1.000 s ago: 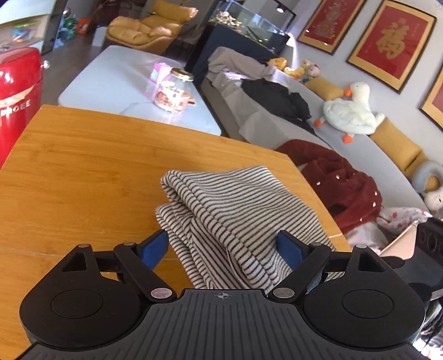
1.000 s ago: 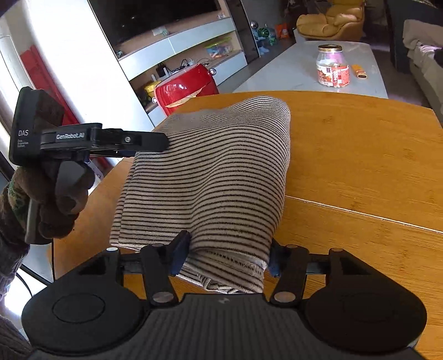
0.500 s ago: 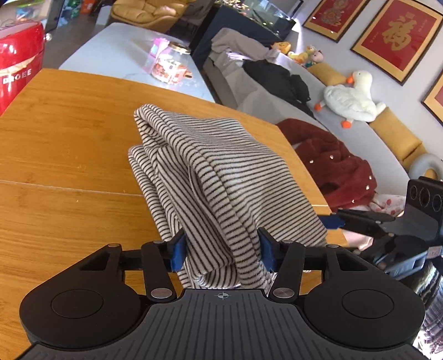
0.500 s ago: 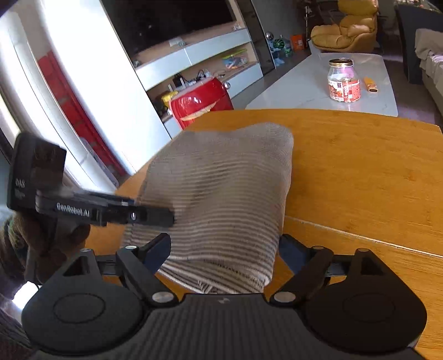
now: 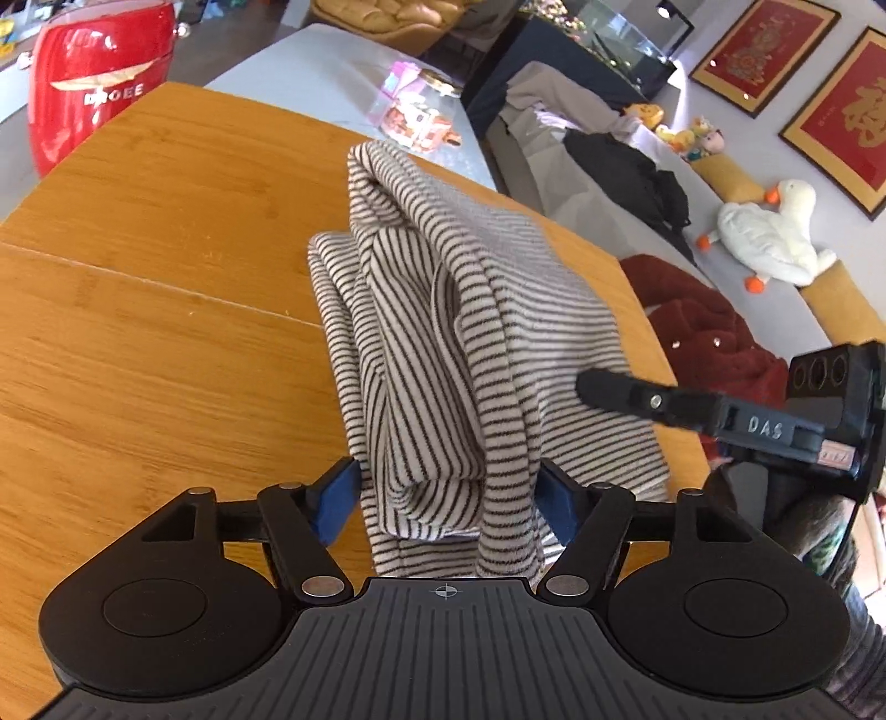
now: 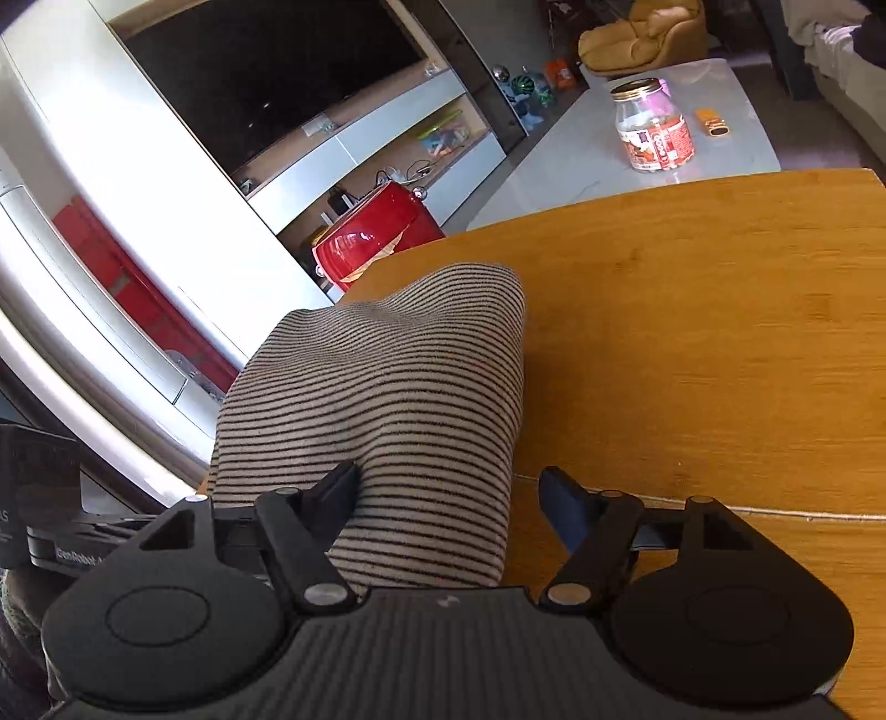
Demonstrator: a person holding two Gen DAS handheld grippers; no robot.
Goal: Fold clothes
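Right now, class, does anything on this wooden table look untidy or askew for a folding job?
Yes. The striped top sits bunched and rumpled on the table, its layers uneven. The left gripper pinches a thick wad of it, and one edge hangs past the table's side.

One folded black-and-white striped knit garment (image 5: 470, 332) lies on one orange-brown wooden tabletop (image 5: 166, 310). Two black handheld grippers are in view: the left gripper (image 5: 446, 498) and the right gripper (image 6: 448, 495). Beyond the tabletop stand one glossy red rounded appliance (image 5: 99, 77) and one clear glass jar with a gold lid (image 6: 653, 127). On the sofa sit one white plush goose (image 5: 775, 238) and one dark red fleece garment (image 5: 714, 332). Two red-and-gold framed pictures (image 5: 764, 50) hang on the wall.
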